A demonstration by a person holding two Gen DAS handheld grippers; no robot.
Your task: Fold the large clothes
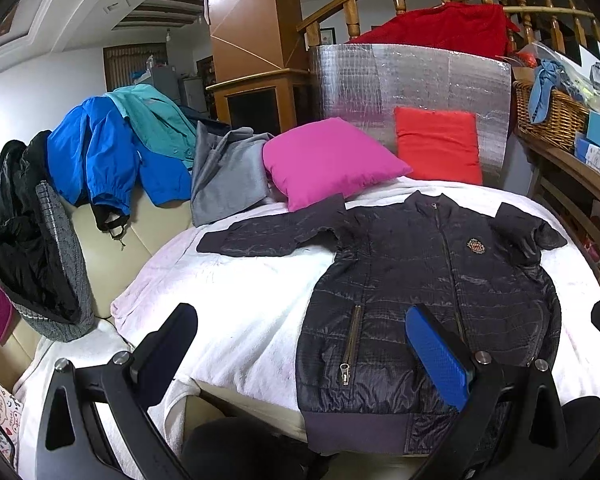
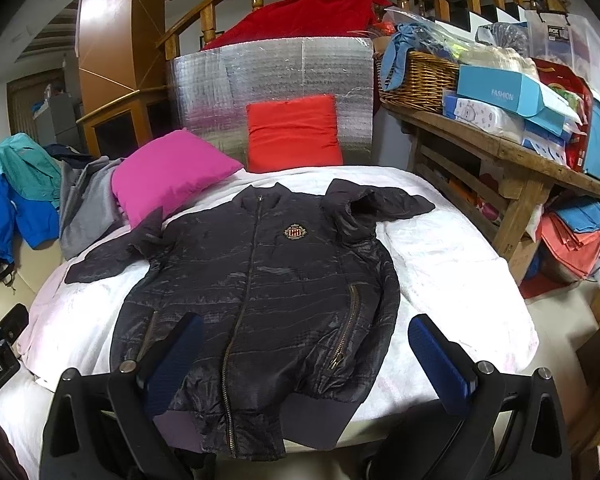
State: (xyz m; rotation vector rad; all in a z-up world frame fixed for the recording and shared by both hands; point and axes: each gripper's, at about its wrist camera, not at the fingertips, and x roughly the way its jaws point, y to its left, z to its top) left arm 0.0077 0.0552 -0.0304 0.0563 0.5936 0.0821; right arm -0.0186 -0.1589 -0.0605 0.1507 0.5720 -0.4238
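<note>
A dark quilted zip jacket [image 1: 428, 280] with a chest badge lies face up on a white blanket [image 1: 240, 304], collar away from me, hem at the near edge. One sleeve stretches left, the other is bunched at the right shoulder. It also shows in the right wrist view [image 2: 260, 292]. My left gripper [image 1: 302, 344] is open and empty above the jacket's lower left part. My right gripper [image 2: 306, 352] is open and empty above the jacket's hem.
A pink pillow [image 1: 332, 160] and a red pillow [image 1: 438, 144] lie behind the jacket. Several jackets [image 1: 100, 152] hang over the beige sofa back at left. A wooden bench [image 2: 512, 160] with a wicker basket [image 2: 416, 78] and boxes stands at right.
</note>
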